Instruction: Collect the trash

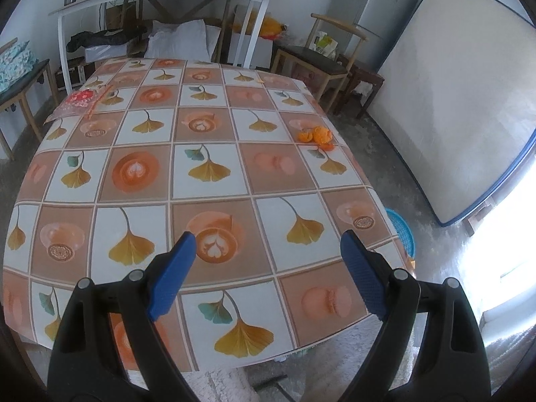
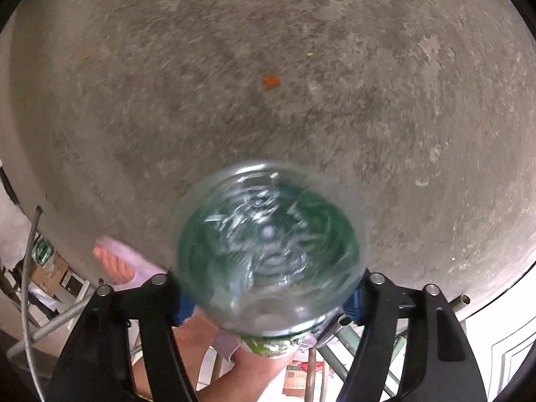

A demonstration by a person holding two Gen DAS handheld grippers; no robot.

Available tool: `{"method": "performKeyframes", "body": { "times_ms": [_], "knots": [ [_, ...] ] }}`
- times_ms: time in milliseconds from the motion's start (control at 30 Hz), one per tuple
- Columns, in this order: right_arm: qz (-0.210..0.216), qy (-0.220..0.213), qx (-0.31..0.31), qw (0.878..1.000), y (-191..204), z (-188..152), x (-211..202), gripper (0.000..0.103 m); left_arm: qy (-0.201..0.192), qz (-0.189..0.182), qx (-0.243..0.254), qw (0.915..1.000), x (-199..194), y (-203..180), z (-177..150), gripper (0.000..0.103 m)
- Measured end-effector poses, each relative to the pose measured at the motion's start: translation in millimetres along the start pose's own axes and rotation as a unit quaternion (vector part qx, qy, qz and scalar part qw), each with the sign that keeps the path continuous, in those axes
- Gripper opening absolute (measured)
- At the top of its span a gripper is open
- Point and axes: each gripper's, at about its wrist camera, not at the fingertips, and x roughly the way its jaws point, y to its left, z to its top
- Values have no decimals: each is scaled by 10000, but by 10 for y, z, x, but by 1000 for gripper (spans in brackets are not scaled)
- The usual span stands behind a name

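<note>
In the left wrist view my left gripper (image 1: 268,244) is open and empty above the near part of the table (image 1: 207,127) with a patterned cloth. Orange peels (image 1: 316,135) lie near the table's right edge. A red wrapper (image 1: 78,102) lies at the far left corner. A blue basket (image 1: 403,231) stands on the floor beside the table's right edge. In the right wrist view my right gripper (image 2: 268,298) is shut on a clear plastic bottle (image 2: 268,244) with a green label, seen bottom-first and blurred, above the concrete floor.
An orange scrap (image 2: 270,81) lies on the concrete floor (image 2: 301,67). The person's foot in a pink slipper (image 2: 117,264) is below left. Chairs (image 1: 321,60), a white shelf table (image 1: 160,0), a fridge (image 1: 378,3) and a leaning mattress (image 1: 452,100) surround the table.
</note>
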Motion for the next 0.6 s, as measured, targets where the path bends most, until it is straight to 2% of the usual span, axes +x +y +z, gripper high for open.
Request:
{"method": "performKeyframes", "body": {
  "times_ms": [167, 300, 367, 433, 600],
  "knots": [
    [-13, -74, -112, 9999, -2, -7, -78, 64, 41, -29, -28, 10000, 39, -9, -8, 84],
    [44, -178, -307, 9994, -61, -52, -326, 63, -6, -76, -36, 10000, 38, -47, 0, 84],
    [11, -358, -650, 9972, -12, -95, -554, 63, -48, -128, -99, 9999, 32, -47, -1, 84],
    [-83, -589, -1036, 9928, 52, -182, -771, 62, -121, -141, -162, 9997, 8, -40, -17, 84],
    [-272, -1325, -1963, 9712, 154, -508, -1400, 62, -335, -171, -297, 9989, -128, 31, -114, 84]
  ]
}}
